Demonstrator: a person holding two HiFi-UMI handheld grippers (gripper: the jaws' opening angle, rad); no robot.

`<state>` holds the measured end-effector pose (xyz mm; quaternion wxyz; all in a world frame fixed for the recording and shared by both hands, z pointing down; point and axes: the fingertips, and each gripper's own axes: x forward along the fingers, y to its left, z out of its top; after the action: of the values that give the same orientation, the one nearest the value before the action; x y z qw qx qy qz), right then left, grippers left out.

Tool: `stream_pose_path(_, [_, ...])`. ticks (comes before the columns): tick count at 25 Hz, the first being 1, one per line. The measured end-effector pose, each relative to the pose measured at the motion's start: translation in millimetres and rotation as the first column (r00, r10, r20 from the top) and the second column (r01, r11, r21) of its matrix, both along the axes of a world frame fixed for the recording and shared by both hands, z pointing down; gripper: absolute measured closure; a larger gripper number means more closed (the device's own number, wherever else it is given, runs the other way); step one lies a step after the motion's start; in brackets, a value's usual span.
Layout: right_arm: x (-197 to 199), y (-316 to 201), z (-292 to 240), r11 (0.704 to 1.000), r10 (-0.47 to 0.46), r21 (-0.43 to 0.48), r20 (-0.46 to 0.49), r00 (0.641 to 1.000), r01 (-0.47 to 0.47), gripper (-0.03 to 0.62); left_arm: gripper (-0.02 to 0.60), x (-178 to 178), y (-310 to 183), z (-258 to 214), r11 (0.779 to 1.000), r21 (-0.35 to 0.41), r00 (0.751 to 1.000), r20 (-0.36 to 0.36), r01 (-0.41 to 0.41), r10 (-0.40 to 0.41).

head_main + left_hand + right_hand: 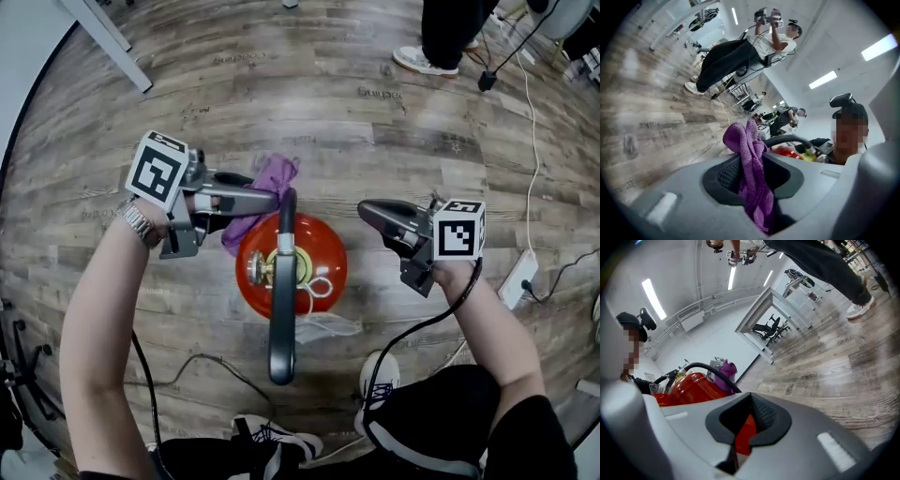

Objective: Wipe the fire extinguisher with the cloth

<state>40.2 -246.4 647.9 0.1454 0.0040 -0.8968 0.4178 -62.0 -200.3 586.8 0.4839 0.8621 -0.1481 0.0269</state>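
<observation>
The purple cloth (pixel 272 176) is gripped in the clenched jaws of the left gripper (pixel 265 200), at the far left edge of the red fire extinguisher (pixel 323 262), which is stood upright on the wooden floor (pixel 375 103). The right gripper (pixel 372 214) is closed, empty, just beside it.

Glossy metal fire extinguisher (pixel 328 255), fuzzy cloth (pixel 273 178) (purple), wood-grain floor (pixel 375 94)

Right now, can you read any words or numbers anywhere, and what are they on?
Floor: faint printed marks, too blurred to read.
Cubes: black square patterns, no letters.
Extinguisher: no label in view.
</observation>
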Motion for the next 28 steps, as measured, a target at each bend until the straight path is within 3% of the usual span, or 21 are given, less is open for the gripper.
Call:
stream_pose_path(3, [0.8, -3.8, 5.9, 1.0, 0.011, -0.015, 0.0, 1.0, -0.011, 0.589, 0.477, 1.9, 3.9, 62.2, 0.996, -0.083, 0.999, 0.014, 0.033, -0.032])
stream_pose_path(7, [1.7, -2.3, 15.1, 0.999, 0.002, -0.035, -0.01, 1.0, -0.003, 0.589, 0.477, -1.2, 10.1, 154.0, 0.983, -0.137, 0.99, 0.082, 0.125, -0.115])
stream_pose_path(12, [7.6, -1.0, 25.4, 0.999, -0.002, -0.041, -0.042, 0.999, 0.0, 0.589, 0.48, -7.6, 24.6, 253.8, 0.928, -0.206, 0.946, 0.161, 0.312, -0.282])
stream_pose_path(14, [9.9, -0.7, 28.8, 0.999, 0.002, -0.046, -0.051, 0.999, -0.004, 0.589, 0.486, -13.6, 23.6, 265.3, 0.904, -0.201, 0.925, 0.126, 0.378, -0.359])
stream_pose_path(16, [13.4, -4.2, 30.0, 0.999, 0.012, -0.046, -0.058, 0.998, -0.015, 0.589, 0.483, -16.3, 20.8, 262.7, 0.886, -0.203, 0.909, 0.074, 0.417, -0.41])
stream_pose_path(20, [17.7, -6.6, 28.2, 0.998, 0.033, -0.05, -0.063, 0.997, -0.037, 0.589, 0.483, -12.2, 23.6, 240.6, 0.872, -0.203, 0.891, 0.008, 0.446, -0.454])
stream_pose_path(23, [13.3, -2.5, 19.9, 0.999, 0.031, -0.043, -0.049, 0.998, -0.034, 0.589, 0.483, -16.8, 23.5, 190.9, 0.842, -0.183, 0.838, -0.122, 0.508, -0.532])
stream_pose_path(25, [11.9, 1.8, 12.8, 0.999, 0.029, -0.032, -0.04, 0.999, -0.03, 0.589, 0.483, -18.8, 22.0, 139.6, 0.834, -0.109, 0.8, -0.242, 0.541, -0.55])
stream_pose_path(28, [10.5, 9.2, 2.7, 1.0, 0.025, -0.011, -0.031, 0.999, -0.025, 0.589, 0.483, -27.8, 28.5, 60.4, 0.809, 0.09, 0.786, -0.321, 0.581, -0.529])
